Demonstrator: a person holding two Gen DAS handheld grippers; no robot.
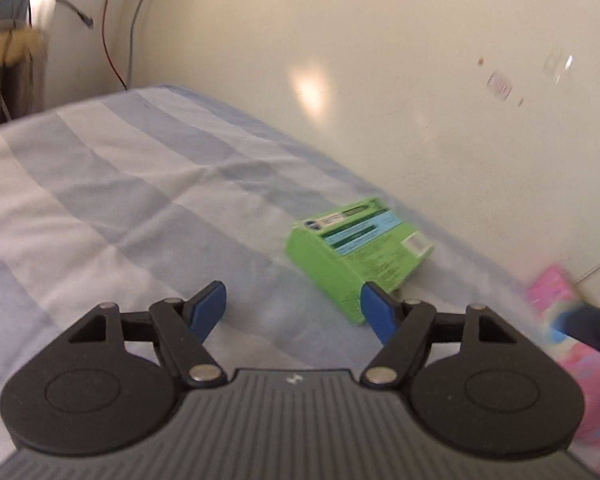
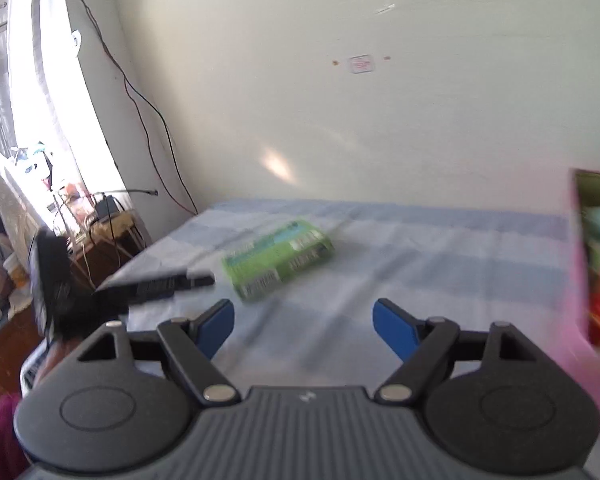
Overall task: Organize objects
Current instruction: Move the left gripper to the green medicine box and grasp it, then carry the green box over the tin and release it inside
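Green box [image 1: 356, 256] is lying flat on the bed [image 1: 112, 184] at one o'clock; you're approaching it, both jaws wide, holding nothing.

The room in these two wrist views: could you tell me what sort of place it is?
Probably a bedroom at home: a bed with a blue checked sheet stands against a plain wall, beside a curtained window and a cluttered side table.

My right claw [image 2: 303, 330] hangs over the bed [image 2: 440, 248], blue pads [image 2: 392, 328] apart, nothing between them. Green box [image 2: 278, 258] lies flat nearer the bed's far left corner, blurred. Left claw [image 2: 172, 282] pokes in at the left edge, short of the box. Pink package [image 2: 596, 264] at the right edge.
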